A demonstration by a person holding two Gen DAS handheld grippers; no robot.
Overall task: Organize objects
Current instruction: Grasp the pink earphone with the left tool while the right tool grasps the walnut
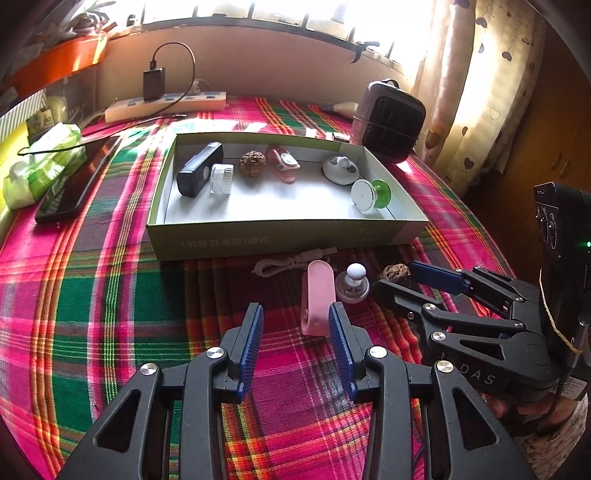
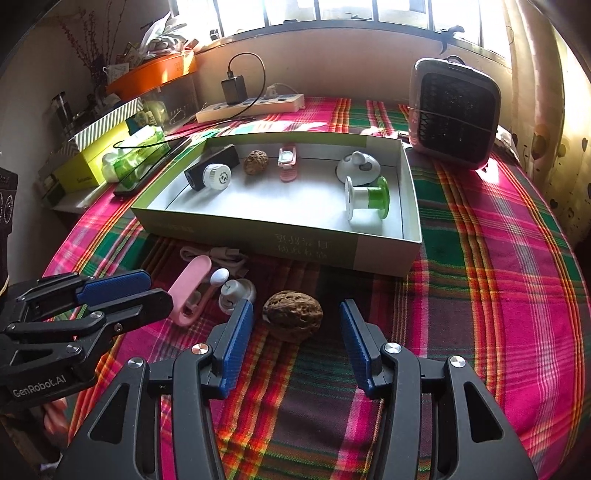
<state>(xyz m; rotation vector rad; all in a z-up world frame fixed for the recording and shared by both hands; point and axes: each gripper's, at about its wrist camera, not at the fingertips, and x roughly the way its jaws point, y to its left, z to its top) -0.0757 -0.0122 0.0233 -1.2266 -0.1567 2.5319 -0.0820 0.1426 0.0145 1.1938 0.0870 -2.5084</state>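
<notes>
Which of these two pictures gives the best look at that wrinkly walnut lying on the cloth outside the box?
The right wrist view. There the walnut sits close, whole and unblocked between the open right gripper fingers. In the left wrist view the walnut looks small, with the right gripper partly in front of it.

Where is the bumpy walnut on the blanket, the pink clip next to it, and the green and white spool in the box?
walnut [image 2: 291, 320]: right wrist view, middle of its wrinkled shell.
pink clip [image 1: 314, 295]: left wrist view, flat top face.
green and white spool [image 2: 365, 198]: right wrist view, its middle barrel.

Sunlit window [image 2: 332, 14], curtain [image 1: 461, 74], prob. bed.
</notes>
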